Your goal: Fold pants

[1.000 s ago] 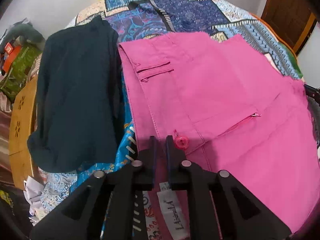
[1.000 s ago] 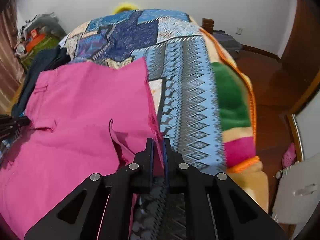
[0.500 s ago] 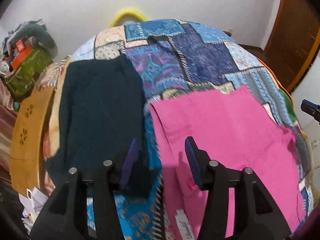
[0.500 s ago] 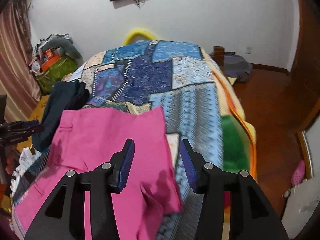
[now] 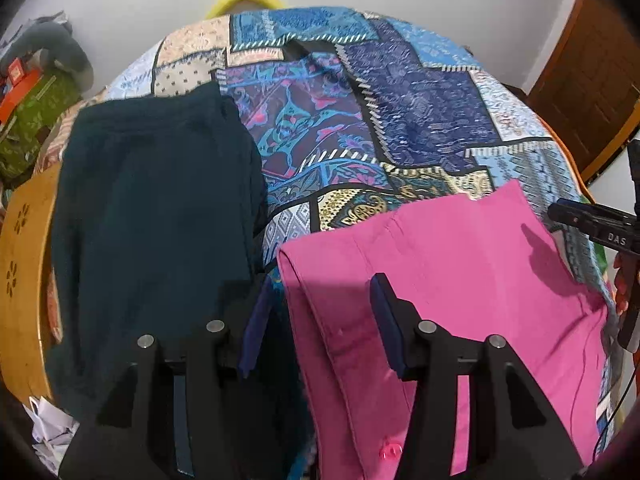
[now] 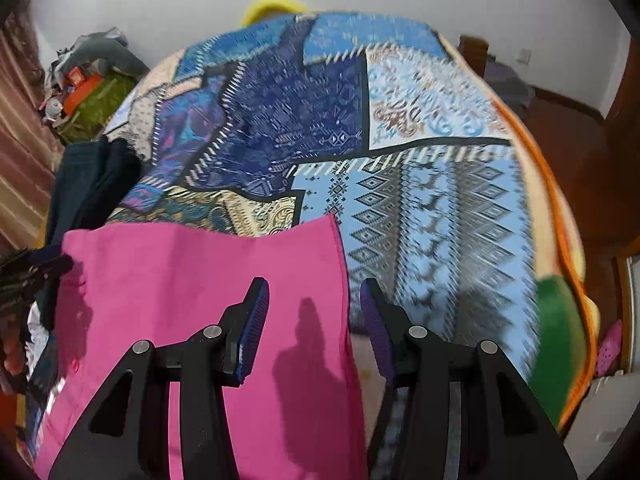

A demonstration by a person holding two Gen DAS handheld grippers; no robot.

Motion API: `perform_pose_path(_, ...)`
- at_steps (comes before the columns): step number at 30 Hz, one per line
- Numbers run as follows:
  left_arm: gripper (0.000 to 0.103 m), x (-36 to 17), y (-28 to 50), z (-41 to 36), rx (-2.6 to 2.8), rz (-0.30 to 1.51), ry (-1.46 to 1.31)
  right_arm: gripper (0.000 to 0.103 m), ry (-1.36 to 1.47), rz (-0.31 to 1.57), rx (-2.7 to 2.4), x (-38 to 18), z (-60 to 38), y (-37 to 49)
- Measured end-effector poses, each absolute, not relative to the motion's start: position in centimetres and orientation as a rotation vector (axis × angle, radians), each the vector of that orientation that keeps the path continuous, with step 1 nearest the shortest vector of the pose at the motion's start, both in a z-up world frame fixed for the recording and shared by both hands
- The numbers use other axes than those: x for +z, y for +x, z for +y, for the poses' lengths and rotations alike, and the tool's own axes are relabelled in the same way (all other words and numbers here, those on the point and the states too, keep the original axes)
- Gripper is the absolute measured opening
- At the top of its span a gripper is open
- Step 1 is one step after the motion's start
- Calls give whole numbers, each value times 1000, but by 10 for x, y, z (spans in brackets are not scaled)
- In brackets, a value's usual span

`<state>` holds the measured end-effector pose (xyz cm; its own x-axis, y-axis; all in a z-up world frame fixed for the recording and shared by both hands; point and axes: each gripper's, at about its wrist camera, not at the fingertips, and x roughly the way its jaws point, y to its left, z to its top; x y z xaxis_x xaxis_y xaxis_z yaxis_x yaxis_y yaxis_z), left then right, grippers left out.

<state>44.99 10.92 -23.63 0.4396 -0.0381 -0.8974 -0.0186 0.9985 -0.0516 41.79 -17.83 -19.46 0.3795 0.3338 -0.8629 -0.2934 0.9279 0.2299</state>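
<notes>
Pink pants (image 5: 448, 288) lie folded flat on the patchwork bedspread (image 5: 360, 120), a pink button (image 5: 390, 450) showing near the waist. My left gripper (image 5: 318, 320) hangs open above their left folded edge, nothing between its fingers. In the right wrist view the pink pants (image 6: 200, 280) fill the lower left. My right gripper (image 6: 312, 316) hovers open over their right edge, holding nothing. The right gripper also shows at the far right of the left wrist view (image 5: 592, 224).
Dark folded pants (image 5: 152, 232) lie left of the pink ones. A wooden bed frame (image 5: 24, 280) runs along the left. Clutter with a green bag (image 6: 92, 104) sits at the back left. A brown door (image 5: 588, 92) and wooden floor (image 6: 560, 132) are on the right.
Both grippers let go of the pink pants, opened, and drew back and up. The pink pants now lie folded over, with more bedspread visible beyond them.
</notes>
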Motion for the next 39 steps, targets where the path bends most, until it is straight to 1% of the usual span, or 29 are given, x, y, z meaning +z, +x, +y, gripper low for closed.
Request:
perform_pose_path(1,45,-240,454,111,-16,1124,-76,44,48,1123,404,-199,-178,425)
perform_pose_path(5,37,-251,461,118,-33,1139,-133,44,81,1180,387,-223,-172,452)
perform_pose_path(7,28,-253,463,120,-51,1141,-155,44,91,1169,388,-226,-170,459)
perform_pose_path(9,24,-252,463,120,-57,1134,-150,43,73,1151,387,-226,-165,462)
perform_pose_path(10,22,-252,462,118,-58,1129,-137,41,50,1151,378,-228,-162,463)
perform_pose_path(12,19,-249,460,114,-48,1118,-104,24,-58,1139,347,-233,-152,459)
perform_pose_path(13,18,-248,459,112,-44,1113,-90,19,-138,1122,333,-236,-145,455)
perform_pose_path(14,17,-246,458,110,-39,1106,-76,8,-174,1114,336,-237,-142,452)
perform_pose_path(15,16,-243,456,108,-37,1098,-63,5,-186,1117,346,-237,-140,449)
perform_pose_path(17,15,-236,452,104,-34,1080,-39,3,-169,1128,363,-234,-140,445)
perform_pose_path(21,15,-218,443,102,-37,1053,-17,2,-152,1083,381,-212,-149,432)
perform_pose_path(30,14,-159,412,99,-19,967,17,2,-31,867,406,-102,-182,386)
perform_pose_path(34,14,-134,390,97,-28,928,17,2,0,801,426,-66,-185,363)
perform_pose_path(36,14,-124,376,93,-33,911,24,2,9,776,438,-54,-190,346)
perform_pose_path(39,14,-116,355,88,-42,900,34,2,20,755,445,-50,-193,325)
